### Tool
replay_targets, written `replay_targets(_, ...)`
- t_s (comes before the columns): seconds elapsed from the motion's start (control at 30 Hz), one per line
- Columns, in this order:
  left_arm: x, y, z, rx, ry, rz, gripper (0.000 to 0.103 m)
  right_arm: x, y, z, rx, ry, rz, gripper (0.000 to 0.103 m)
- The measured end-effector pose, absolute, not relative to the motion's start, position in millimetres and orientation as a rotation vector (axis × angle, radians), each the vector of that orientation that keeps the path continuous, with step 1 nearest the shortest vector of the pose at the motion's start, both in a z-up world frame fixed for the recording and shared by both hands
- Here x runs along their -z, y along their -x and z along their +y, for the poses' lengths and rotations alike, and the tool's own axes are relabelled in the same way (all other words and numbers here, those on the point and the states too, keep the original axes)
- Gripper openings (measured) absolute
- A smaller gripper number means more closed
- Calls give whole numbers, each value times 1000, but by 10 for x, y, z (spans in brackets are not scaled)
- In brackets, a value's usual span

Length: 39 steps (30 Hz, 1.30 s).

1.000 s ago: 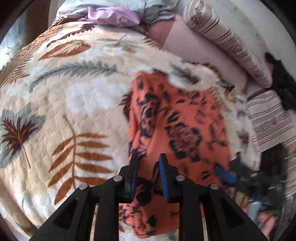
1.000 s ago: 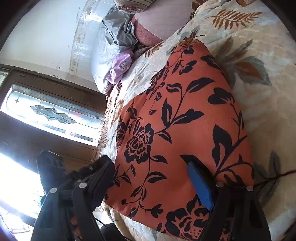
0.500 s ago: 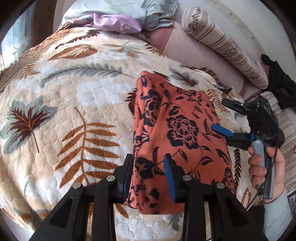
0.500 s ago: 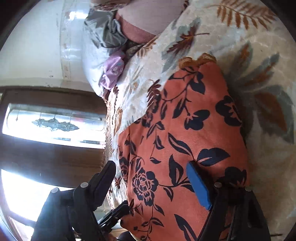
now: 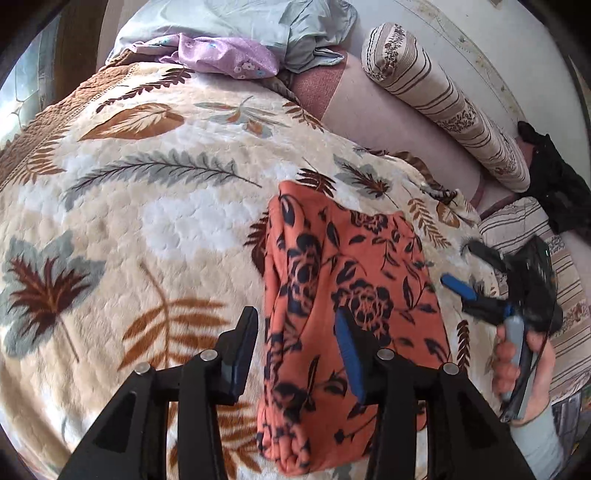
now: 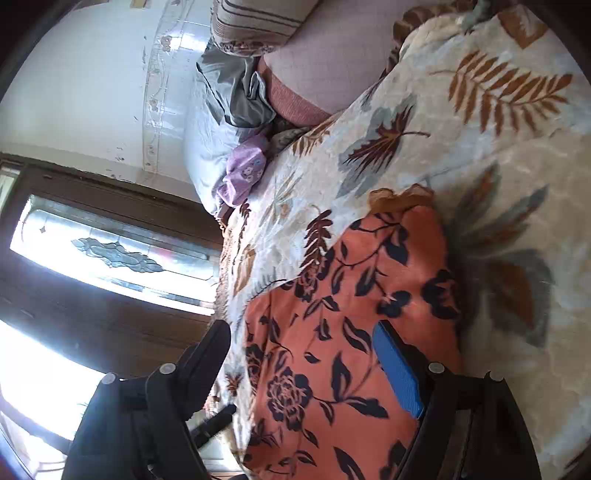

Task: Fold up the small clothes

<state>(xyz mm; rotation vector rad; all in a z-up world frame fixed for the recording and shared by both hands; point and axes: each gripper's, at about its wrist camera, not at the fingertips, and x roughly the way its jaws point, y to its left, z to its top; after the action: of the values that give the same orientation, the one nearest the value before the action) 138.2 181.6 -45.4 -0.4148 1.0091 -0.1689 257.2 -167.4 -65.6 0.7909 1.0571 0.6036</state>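
Observation:
A folded orange garment with dark flowers [image 5: 343, 295] lies on the leaf-patterned blanket [image 5: 147, 221]; it also shows in the right wrist view [image 6: 332, 332]. My left gripper [image 5: 299, 347] is open just above its near edge, holding nothing. My right gripper [image 6: 306, 369] is open over the garment's side, its blue pad above the cloth. The right gripper also shows in the left wrist view [image 5: 469, 273], held in a hand to the right of the garment.
A striped bolster [image 5: 443, 99] and a pink sheet [image 5: 376, 122] lie at the back right. Purple [image 5: 221, 55] and pale blue [image 5: 258, 22] clothes are piled at the back. A dark cloth [image 5: 554, 184] lies far right. A window [image 6: 74, 258] stands left.
My left gripper has opened, let go of the garment's near edge and pulled back. My right gripper has drawn back to the right, off the garment. The garment lies folded and still.

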Motion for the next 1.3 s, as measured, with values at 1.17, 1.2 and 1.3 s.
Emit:
replay_targets(1.17,937,-739,1516,-19,277,1080,57,688,-1468,-1438,-729,-614,1107,82)
replay_targets(1.2,991,-746,1524,-27,278,1098,57,862,-1484,-1377,-692,-600,1172,82)
replay_targets(1.3,806,-600,1501,-44,272,1019,57,795,-1397,-1337,-665,-588,1138,82)
